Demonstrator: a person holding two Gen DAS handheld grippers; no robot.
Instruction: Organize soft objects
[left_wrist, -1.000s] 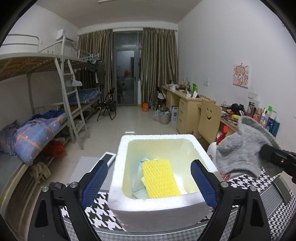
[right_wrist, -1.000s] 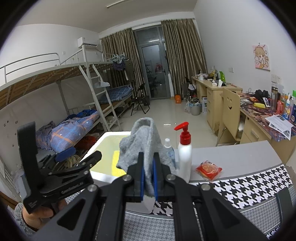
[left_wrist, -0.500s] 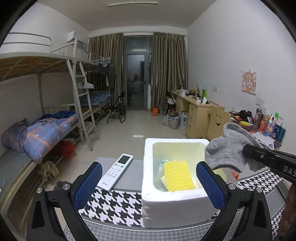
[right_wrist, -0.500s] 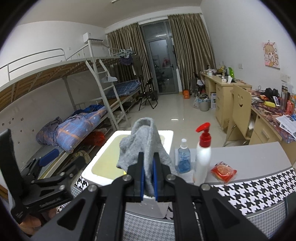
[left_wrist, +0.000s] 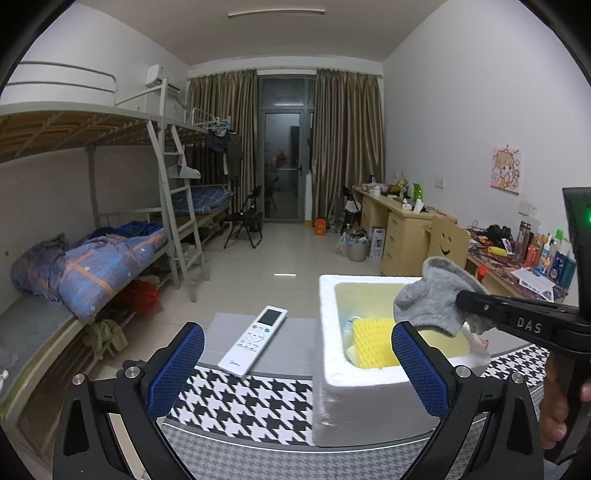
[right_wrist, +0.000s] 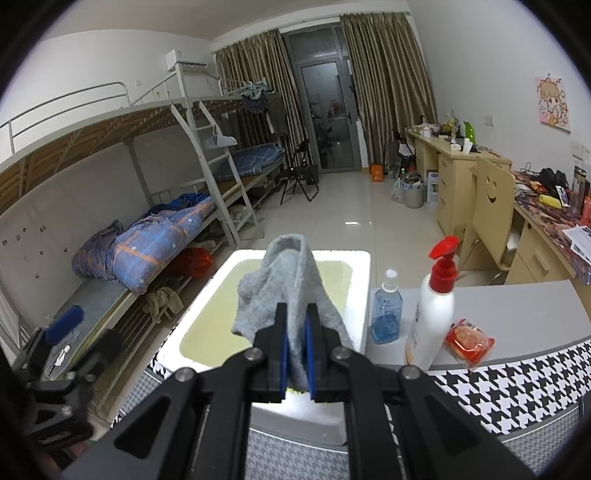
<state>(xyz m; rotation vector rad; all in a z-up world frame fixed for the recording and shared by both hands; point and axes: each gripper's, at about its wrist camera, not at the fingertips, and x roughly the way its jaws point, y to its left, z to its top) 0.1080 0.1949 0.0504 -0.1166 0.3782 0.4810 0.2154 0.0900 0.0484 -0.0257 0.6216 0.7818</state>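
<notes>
Sock (right_wrist: 291, 284), grey and limp, hangs over a white foam box (right_wrist: 364, 266) on the table, pinched mid-fold by the right gripper (right_wrist: 294, 354). It looks light and floppy, so bunched cloth seems the best hold. Left gripper (left_wrist: 297, 365) gapes wide, empty, beside the box.

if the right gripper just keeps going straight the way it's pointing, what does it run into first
Likely the white foam box: the right gripper, shut on the grey sock, points down over its open top, so the sock would probably reach the box's inside first. Depth is uncertain.
</notes>
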